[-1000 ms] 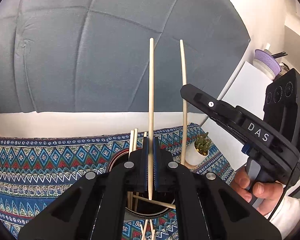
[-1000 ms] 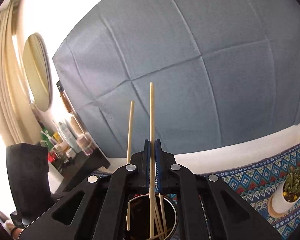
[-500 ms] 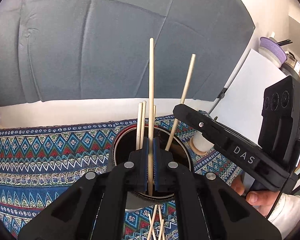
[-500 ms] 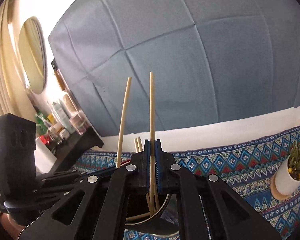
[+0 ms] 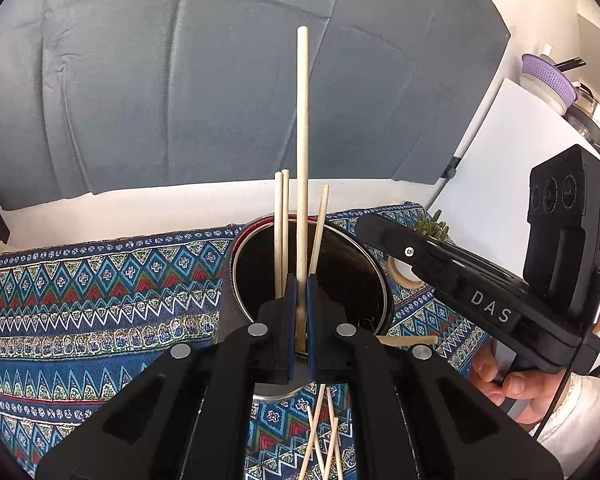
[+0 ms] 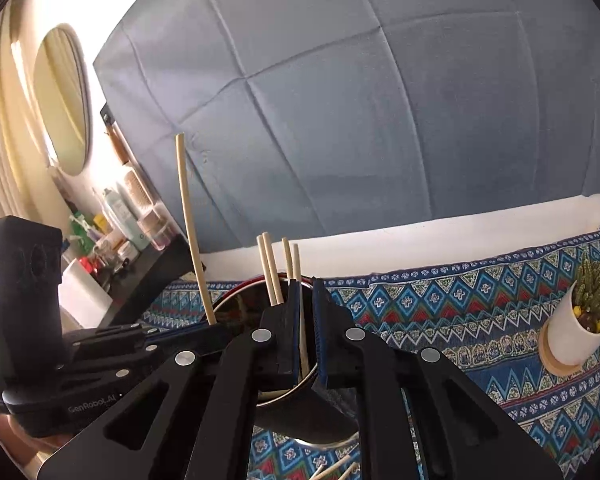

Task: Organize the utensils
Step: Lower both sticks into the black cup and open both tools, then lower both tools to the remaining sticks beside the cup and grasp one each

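Left gripper [image 5: 299,320] has its jaws pinching one wooden chopstick [image 5: 302,152] upright, its lower end hidden behind the jaws, over or just inside the mouth of the metal canister [image 5: 374,276]. Several chopsticks [image 5: 281,224] already stand in the canister, leaning on the rim.

Right gripper [image 6: 306,332] sits over the same canister with jaws spread; a chopstick [image 6: 296,270] runs up through the gap, nothing gripped.

Risks:
- Both grippers crowd one opening; a bump could knock the pinched stick off line or tip the canister.
- If the left lets go while the stick is high or tilted, it may bounce off the rim onto the patterned cloth [image 5: 100,292].
- The stick coming down could jam against the standing ones and lever them out.
- Loose chopsticks [image 5: 320,440] lie on the cloth just in front of the canister; dragging a gripper low would scatter them.
- Potted cactus [image 6: 580,320] is near on the right, exposed to a wide swing.
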A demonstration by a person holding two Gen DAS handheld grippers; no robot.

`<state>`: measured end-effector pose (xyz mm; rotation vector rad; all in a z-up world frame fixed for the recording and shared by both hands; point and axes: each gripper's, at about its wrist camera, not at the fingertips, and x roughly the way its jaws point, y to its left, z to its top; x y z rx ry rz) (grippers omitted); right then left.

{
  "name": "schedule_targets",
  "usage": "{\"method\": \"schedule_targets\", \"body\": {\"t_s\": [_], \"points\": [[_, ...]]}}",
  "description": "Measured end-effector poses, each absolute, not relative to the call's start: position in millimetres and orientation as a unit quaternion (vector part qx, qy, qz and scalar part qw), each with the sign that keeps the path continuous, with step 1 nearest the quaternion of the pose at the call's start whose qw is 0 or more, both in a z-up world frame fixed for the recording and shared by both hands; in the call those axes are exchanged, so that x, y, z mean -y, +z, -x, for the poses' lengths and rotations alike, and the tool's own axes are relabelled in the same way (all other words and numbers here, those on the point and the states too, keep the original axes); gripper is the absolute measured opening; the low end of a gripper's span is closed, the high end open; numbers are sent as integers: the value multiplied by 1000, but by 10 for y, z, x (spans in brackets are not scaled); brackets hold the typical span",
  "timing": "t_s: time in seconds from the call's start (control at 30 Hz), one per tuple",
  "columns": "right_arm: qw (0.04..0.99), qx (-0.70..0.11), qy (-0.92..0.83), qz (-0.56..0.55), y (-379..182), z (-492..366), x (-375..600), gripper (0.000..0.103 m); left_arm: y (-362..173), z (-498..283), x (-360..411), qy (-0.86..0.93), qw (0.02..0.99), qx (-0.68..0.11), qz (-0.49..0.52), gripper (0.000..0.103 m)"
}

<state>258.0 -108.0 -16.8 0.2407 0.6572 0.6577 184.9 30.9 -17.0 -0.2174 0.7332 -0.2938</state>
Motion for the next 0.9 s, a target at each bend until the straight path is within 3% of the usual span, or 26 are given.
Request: {"method": "schedule_targets", "body": {"t_s": [0.27,0.4,0.43,0.5,0.7,0.9], "points": [[889,-315,309,-123,-100,-2519,1165,9,-133,-1753,-349,-140,918,-355,106,5],[893,-312,298,-125,-42,-2475,1241,11,-104,-1708,-372,-133,919,-356,107,12],[896,-310,292,-126,-18,-2461,1256,14,-95,-1690,-380,-131,919,-356,107,17],[899,-305,287,-128,24,-2427,1292,33,-87,-1655,-396,-129,920,-355,105,20],[905,-298,275,-124,113,-2322,1353,53,-92,-1570,-445,-117,919,-360,105,27],[907,-303,263,-130,138,-2238,1434,66,-115,-1477,-498,-107,920,-363,103,40]]}}
